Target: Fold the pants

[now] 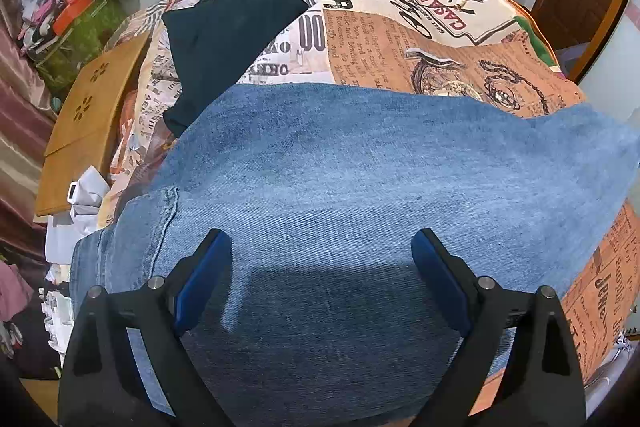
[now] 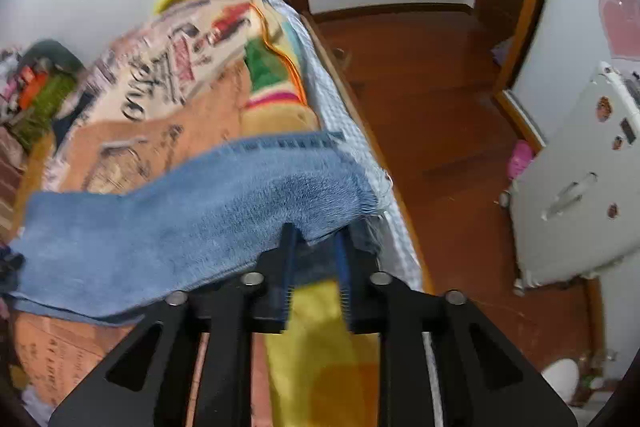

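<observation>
Blue denim pants (image 1: 340, 179) lie across a bed covered by a newspaper-print blanket (image 1: 420, 39). My left gripper (image 1: 320, 247) is open, its jaws wide apart just above the denim near the waist end, holding nothing. My right gripper (image 2: 316, 243) is shut on the frayed leg end of the pants (image 2: 192, 211) and holds that end lifted above the bed near its right edge. The right wrist view is motion-blurred.
A dark navy garment (image 1: 224, 39) lies on the blanket beyond the pants. A wooden board (image 1: 88, 123) and clutter sit at the left. The bed's wooden side rail (image 2: 360, 99) borders a wooden floor, with a white appliance (image 2: 580, 187) at the right.
</observation>
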Demonstrator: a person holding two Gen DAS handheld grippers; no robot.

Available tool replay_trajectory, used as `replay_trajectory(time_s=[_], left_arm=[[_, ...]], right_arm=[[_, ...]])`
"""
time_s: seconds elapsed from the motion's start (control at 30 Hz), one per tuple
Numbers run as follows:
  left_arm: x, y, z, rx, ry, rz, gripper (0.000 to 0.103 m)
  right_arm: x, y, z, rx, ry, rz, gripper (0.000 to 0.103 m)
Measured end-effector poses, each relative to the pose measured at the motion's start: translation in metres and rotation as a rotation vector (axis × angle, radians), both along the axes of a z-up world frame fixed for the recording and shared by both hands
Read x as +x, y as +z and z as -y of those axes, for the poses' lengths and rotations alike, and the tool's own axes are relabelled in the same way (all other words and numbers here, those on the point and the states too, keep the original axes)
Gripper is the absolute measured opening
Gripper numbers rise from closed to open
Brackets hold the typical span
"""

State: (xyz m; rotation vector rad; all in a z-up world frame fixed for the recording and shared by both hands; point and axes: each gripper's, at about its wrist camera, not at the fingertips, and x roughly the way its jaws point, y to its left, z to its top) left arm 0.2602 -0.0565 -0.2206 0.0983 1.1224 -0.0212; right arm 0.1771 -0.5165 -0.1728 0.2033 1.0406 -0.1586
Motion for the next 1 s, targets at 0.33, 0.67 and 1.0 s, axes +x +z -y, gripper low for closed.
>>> replay_trajectory(time_s=[0.33, 0.67, 1.0], left_arm=[[-0.016, 0.050, -0.045, -0.020, 0.065, 0.136, 0.094], [-0.042, 0.086, -0.164, -0.011, 0.270, 0.231, 0.094], [-0.047, 0.026, -0.286, -0.088, 0.494, 0.119, 0.095]], right_arm=[[-0.001, 0.046, -0.070, -0.148, 0.119, 0.163, 0.058], [0.029, 0.074, -0.207, -0.025, 0.450, 0.293, 0.059], [0.068, 0.042, -0.326, 0.066, 0.673, 0.207, 0.059]])
